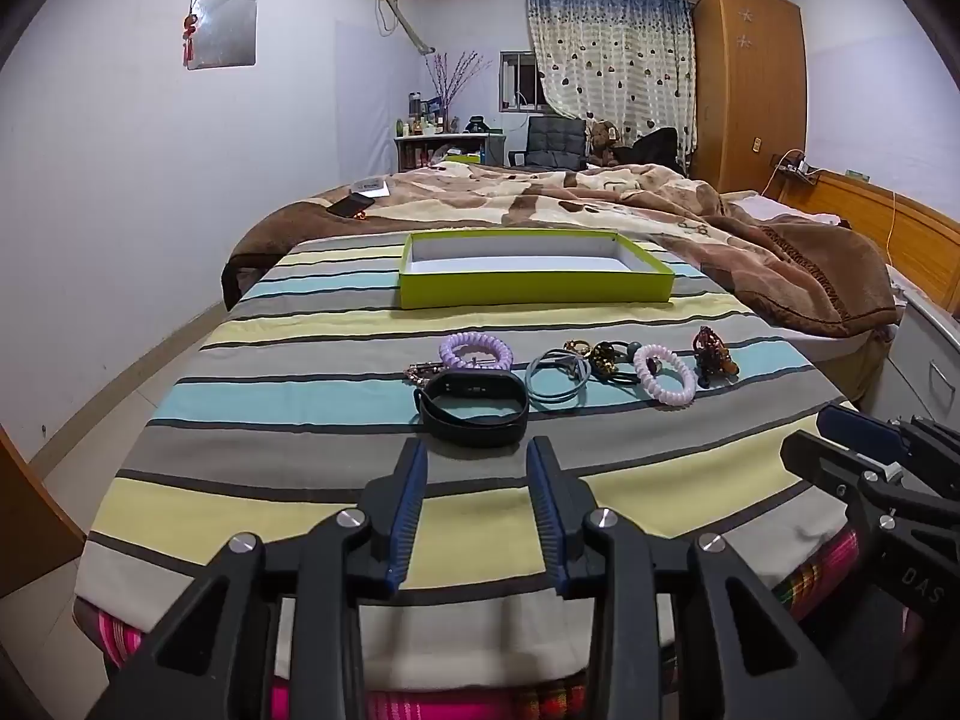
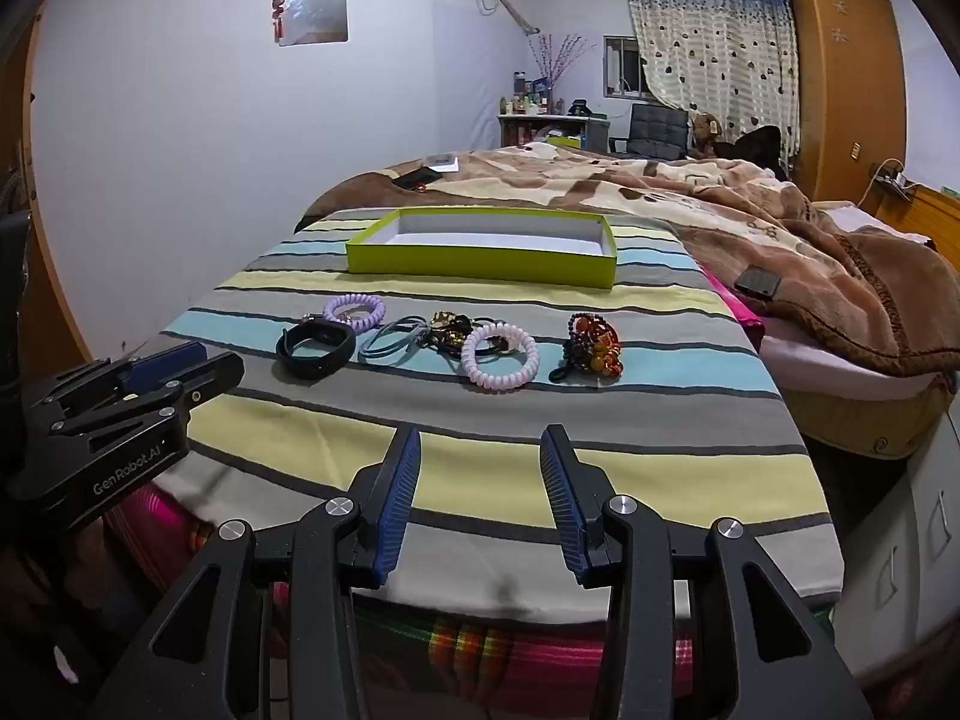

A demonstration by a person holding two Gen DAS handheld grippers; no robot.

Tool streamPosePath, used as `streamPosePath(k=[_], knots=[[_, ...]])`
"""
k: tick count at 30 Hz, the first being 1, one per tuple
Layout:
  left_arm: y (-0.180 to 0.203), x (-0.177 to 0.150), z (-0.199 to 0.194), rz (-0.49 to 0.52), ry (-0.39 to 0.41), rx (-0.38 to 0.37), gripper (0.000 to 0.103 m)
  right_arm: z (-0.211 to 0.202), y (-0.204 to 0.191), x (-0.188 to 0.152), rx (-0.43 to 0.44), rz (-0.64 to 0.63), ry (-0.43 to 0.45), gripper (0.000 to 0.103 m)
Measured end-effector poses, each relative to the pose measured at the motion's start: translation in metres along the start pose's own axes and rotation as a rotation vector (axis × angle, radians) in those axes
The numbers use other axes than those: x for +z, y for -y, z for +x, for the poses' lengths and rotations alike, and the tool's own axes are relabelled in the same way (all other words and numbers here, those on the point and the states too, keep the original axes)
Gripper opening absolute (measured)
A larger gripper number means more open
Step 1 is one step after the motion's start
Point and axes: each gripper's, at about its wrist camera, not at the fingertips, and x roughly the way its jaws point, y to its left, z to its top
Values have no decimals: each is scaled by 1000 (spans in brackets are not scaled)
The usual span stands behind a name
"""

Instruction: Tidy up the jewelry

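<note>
A row of jewelry lies on the striped cloth: a black wristband (image 1: 471,405) (image 2: 313,348), a purple coil bracelet (image 1: 475,350) (image 2: 354,307), a grey-blue cord loop (image 1: 555,381) (image 2: 393,339), a dark gold-beaded tangle (image 1: 606,357) (image 2: 450,327), a pale pink coil bracelet (image 1: 665,375) (image 2: 499,360) and an amber bead bracelet (image 1: 711,351) (image 2: 591,348). An empty lime-green box (image 1: 534,288) (image 2: 480,261) sits behind them. My left gripper (image 1: 478,450) is open, just short of the black wristband. My right gripper (image 2: 479,444) is open and empty, nearer the bed's front edge.
A brown blanket (image 1: 750,228) covers the bed behind and right of the box. A phone (image 1: 351,204) lies at its far left, another dark device (image 2: 757,283) on its right. The striped cloth's front edge (image 2: 540,594) drops off below the grippers.
</note>
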Motion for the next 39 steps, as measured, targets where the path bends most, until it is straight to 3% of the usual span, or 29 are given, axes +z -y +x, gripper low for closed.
streamPosePath(k=[39], knots=[[2, 1, -7, -16, 14, -10, 36, -2, 4, 2, -4, -3, 9, 42]])
